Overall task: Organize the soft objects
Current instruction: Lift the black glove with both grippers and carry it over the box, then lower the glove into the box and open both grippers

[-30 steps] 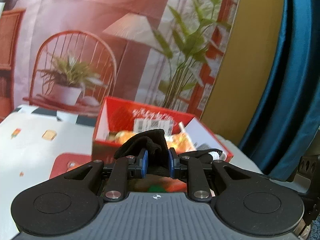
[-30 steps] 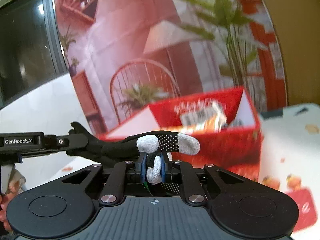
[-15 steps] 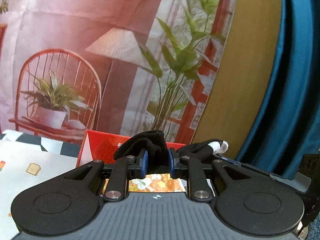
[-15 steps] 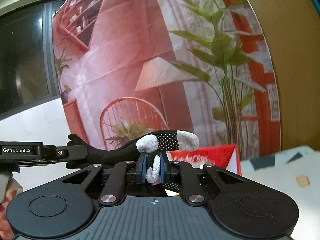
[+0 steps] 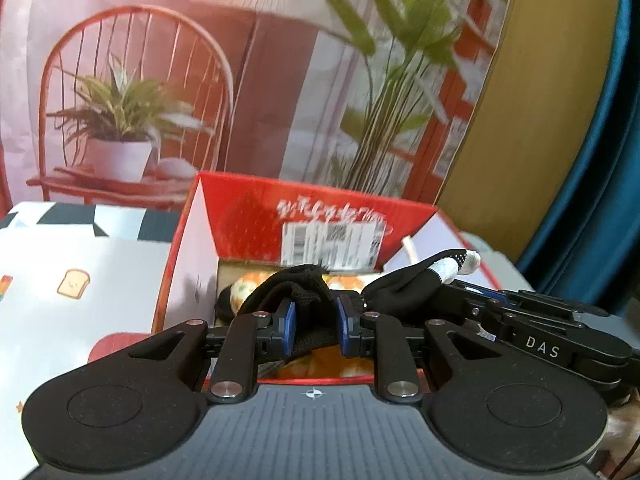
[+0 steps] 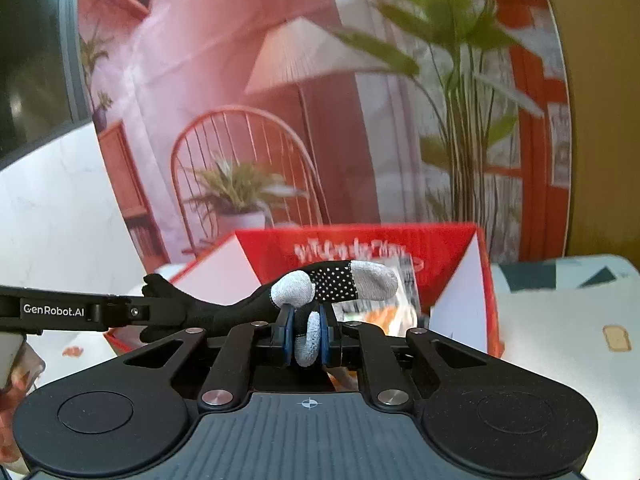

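Black glove (image 5: pixel 304 284): stretched between both grippers, over red box (image 5: pixel 320 216) at 12 o'clock.
L gripper (image 5: pixel 314 326): clamped on cuff end.
R gripper (image 6: pixel 306 338): pinched tight on grey fingertip.
Why: two-end hold keeps it flat for boxing, probably.

From each wrist camera we look forward, slightly downward, along the fingers, close over the red box (image 5: pixel 320 216) (image 6: pixel 360 240), with the printed backdrop (image 5: pixel 160 40) (image 6: pixel 240 60) shared behind.
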A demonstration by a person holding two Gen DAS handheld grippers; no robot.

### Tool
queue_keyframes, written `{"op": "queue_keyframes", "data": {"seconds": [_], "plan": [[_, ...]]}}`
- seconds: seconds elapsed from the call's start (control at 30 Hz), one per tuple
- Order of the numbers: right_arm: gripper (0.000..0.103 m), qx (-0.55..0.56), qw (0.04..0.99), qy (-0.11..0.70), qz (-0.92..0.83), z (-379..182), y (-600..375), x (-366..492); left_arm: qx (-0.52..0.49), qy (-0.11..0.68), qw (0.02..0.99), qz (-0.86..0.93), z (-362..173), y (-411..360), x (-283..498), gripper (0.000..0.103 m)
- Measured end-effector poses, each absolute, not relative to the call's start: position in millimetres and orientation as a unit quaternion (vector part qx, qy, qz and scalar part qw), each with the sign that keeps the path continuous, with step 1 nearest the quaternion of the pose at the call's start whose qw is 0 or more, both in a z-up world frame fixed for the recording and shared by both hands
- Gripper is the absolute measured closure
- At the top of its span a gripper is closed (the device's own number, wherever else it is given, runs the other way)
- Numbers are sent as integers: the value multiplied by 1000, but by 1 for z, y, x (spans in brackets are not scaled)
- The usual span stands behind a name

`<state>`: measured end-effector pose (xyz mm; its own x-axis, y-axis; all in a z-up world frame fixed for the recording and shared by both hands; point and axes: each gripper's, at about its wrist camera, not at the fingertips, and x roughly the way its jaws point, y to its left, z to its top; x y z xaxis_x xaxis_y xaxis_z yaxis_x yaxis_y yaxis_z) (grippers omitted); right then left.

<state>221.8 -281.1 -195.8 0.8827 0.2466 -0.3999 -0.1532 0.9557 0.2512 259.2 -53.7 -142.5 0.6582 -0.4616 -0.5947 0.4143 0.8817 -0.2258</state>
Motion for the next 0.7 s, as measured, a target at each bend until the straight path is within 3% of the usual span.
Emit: {"op": "queue_keyframes", "data": {"seconds": [0.1, 0.17, 0.37, 0.47, 0.53, 0.7], "plan": [[89, 110, 960, 235, 104, -204, -280, 223, -22, 339, 909, -241, -149, -52, 261, 74], [85, 109, 960, 237, 101, -207, -280, 222, -13, 335, 911, -241, -150, -53, 261, 57], [73, 90, 966, 226, 89, -206, -281, 213, 0, 315, 919, -237, -146, -48, 255, 28], [58, 85, 969, 215, 85, -204, -280, 203, 6, 307, 924, -229, -142, -43, 247, 17], [46, 79, 971, 207, 85, -202, -279, 195, 3, 301, 927, -225, -140, -39, 241, 12], [32, 68, 976, 187, 91, -198, -273, 171, 5, 294, 927, -232, -138, -26, 215, 10]]}}
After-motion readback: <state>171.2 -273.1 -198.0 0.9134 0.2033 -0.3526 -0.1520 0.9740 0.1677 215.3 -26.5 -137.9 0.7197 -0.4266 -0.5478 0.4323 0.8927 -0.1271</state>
